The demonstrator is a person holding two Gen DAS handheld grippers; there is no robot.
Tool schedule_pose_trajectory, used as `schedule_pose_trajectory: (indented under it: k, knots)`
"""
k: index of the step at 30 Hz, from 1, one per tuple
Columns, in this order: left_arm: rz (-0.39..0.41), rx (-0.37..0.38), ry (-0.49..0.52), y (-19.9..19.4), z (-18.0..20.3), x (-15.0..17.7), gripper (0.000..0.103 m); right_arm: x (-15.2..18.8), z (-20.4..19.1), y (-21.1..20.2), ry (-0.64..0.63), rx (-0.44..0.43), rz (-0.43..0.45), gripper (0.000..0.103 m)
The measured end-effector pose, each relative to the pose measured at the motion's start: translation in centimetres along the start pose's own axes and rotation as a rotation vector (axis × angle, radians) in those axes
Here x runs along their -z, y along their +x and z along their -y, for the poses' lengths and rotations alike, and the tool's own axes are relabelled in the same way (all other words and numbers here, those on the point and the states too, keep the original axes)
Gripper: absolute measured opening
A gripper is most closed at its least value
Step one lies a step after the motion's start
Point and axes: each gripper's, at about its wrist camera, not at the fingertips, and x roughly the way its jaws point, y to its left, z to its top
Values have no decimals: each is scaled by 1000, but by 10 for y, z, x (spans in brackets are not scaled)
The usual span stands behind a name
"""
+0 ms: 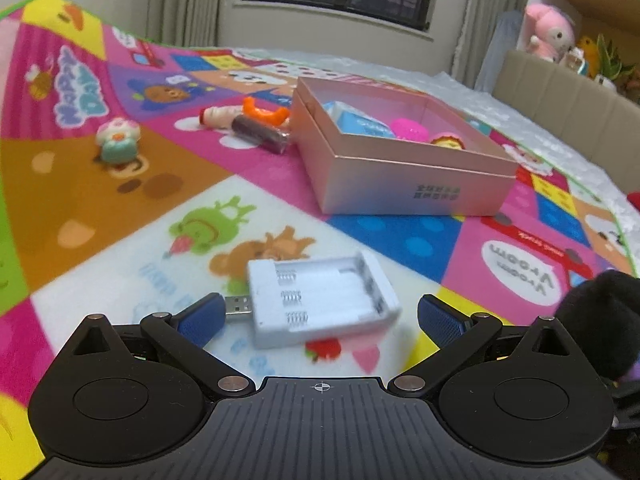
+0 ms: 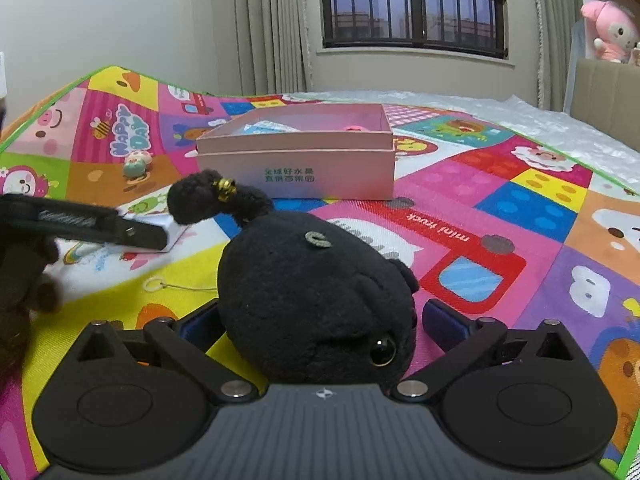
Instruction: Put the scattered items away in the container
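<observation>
A white USB battery charger lies on the colourful play mat between the wide-open fingers of my left gripper. A pink open box stands beyond it and holds a blue-white carton, a pink ball and a small toy. In the right wrist view a black plush toy sits between the open fingers of my right gripper, which are not pressed on it. The box stands straight ahead there. The left gripper shows at the left over the charger.
Left of the box lie a dark cylinder, an orange piece, a beige roll and a small cupcake toy. The black plush is at the right edge of the left view. A beige headboard with plush toys stands at right.
</observation>
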Motion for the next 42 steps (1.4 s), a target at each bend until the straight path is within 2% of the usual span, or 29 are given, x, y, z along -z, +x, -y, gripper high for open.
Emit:
schedule_pose_trajectory:
  k: [7,10,15,18,20,23,25,27,29,34,42]
  knots:
    - [-12,-59,145,16,21,-3,103,-1,-5,6,-39,15,-35,103]
    - [-11,-60,178,18,22,-5,103,-1,-4,6,-37,5,-35,103]
    - [-13,-42,186,20,19,-5,103,-1,-1,2,-27,-20,-21,103]
    - [3,-46,183,16,18,-4,95,0,1,-8,-8,-29,33,103]
    - [6,-51,171,12,18,-3,95,-2,1,-16,-13,-32,68,103]
    - [5,-41,164,0,18,2,95,-4,-3,-19,-41,-21,55,103]
    - [8,-25,167,-14,17,8,95,-3,-4,-16,-42,4,29,99]
    - [19,-18,178,-30,18,15,95,-4,-5,-17,-37,7,8,85]
    - [36,-9,189,-47,19,21,95,-5,-6,-20,-34,6,-9,80]
    - [80,20,201,-81,24,31,95,-12,-14,-35,-58,46,-18,79]
    - [141,35,219,-115,29,39,95,-36,-15,-90,-90,18,36,79]
